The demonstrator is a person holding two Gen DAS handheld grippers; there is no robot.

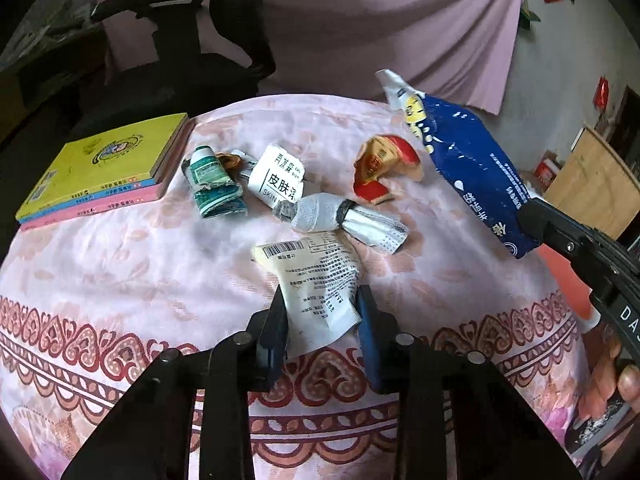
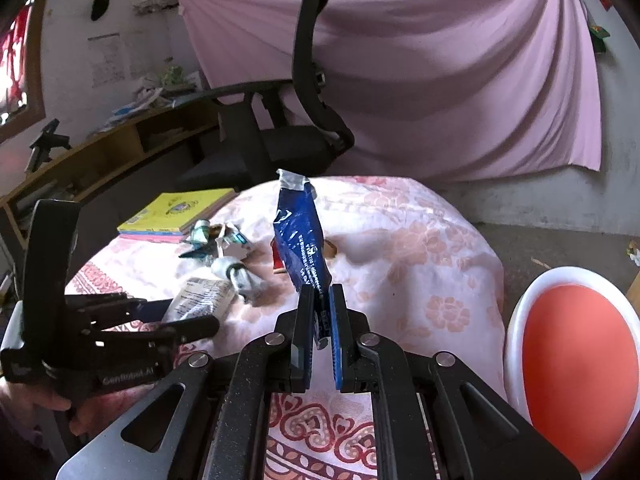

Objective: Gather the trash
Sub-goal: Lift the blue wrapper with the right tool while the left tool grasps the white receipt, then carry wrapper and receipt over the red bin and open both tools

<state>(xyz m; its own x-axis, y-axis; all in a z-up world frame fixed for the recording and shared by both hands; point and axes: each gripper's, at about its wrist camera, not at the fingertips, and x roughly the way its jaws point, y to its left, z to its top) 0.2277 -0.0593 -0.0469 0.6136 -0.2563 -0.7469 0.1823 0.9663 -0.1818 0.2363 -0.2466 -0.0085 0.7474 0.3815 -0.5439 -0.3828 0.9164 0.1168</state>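
Several pieces of trash lie on a round table under a pink flowered cloth. My left gripper is shut on the near end of a white wrapper with a barcode, which rests on the cloth. My right gripper is shut on the lower end of a long blue snack bag. The blue snack bag stands up in the air above the table's right side. On the table lie a crumpled green box, a white printed box, a silver-white wrapper and a red-gold wrapper.
A stack of books with a yellow cover sits at the table's far left. A black office chair stands behind the table, before a pink hanging sheet. A white stool with an orange seat is at the right. A person's hand holds the left gripper.
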